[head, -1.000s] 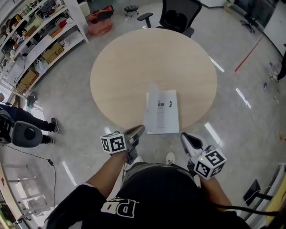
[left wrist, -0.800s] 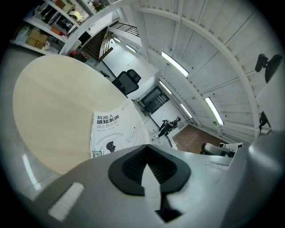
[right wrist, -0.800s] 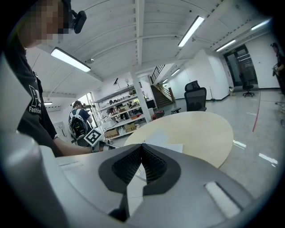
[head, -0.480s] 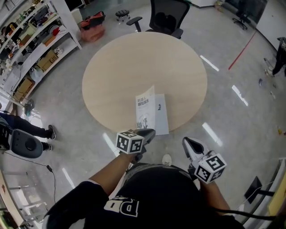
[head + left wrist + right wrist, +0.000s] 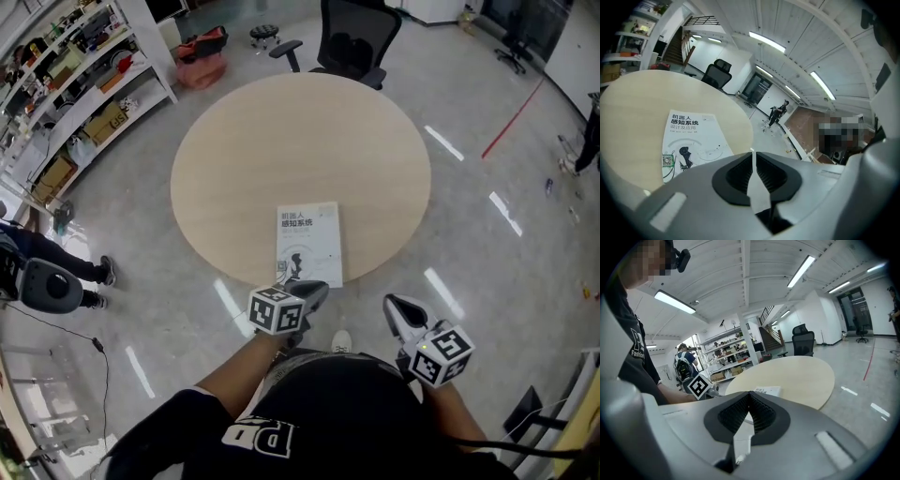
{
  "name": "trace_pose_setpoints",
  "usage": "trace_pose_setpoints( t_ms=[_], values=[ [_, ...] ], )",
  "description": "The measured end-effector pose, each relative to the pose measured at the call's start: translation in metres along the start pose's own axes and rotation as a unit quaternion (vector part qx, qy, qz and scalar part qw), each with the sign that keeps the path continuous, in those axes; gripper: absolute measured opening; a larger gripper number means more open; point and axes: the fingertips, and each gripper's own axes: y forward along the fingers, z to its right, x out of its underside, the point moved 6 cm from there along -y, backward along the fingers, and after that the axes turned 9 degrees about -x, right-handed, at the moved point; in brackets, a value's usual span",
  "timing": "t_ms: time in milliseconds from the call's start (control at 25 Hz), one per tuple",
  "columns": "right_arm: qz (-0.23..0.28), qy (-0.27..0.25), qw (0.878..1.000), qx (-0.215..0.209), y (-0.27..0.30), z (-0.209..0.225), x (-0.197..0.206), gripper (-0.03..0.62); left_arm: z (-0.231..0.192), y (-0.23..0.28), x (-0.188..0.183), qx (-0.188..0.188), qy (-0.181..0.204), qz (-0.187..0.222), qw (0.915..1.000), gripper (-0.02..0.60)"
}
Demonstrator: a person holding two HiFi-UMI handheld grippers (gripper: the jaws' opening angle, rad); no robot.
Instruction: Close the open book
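The book lies closed and flat on the round wooden table, near its front edge, white cover with print facing up. My left gripper hovers just off that edge below the book; its jaws are opening and stand a narrow slit apart with nothing between them. In the left gripper view the book lies ahead and to the left of the left gripper. My right gripper hangs over the floor to the right, shut and empty. In its own view the right gripper points at the book.
A black office chair stands behind the table. Shelves with boxes line the far left, with a red bag beside them. A person stands on the floor at the left.
The book's raised pages have come down and it now lies closed. My left gripper has moved right along the table's edge to below the book. The right gripper has shifted a little.
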Motion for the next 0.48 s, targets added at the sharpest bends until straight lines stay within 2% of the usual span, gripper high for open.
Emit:
trace_pose_setpoints(
  t_ms=[120,320,400,480],
  values=[
    [-0.013,-0.006,0.999,-0.032,0.004,0.004,-0.002,0.008,0.011,-0.008,-0.001,-0.014,-0.009,0.022,0.9996,0.008],
    [-0.036,-0.018,0.994,-0.100,0.026,-0.005,-0.006,0.008,0.020,-0.051,-0.004,-0.036,-0.022,0.070,0.9967,0.008],
    [-0.050,-0.023,0.990,-0.130,0.041,-0.010,-0.006,0.008,0.021,-0.071,-0.007,-0.044,-0.039,0.094,0.9938,0.006],
    [-0.065,-0.030,0.984,-0.161,0.061,-0.019,-0.003,0.008,0.021,-0.096,-0.007,-0.045,-0.076,0.119,0.9890,0.006]
  ],
)
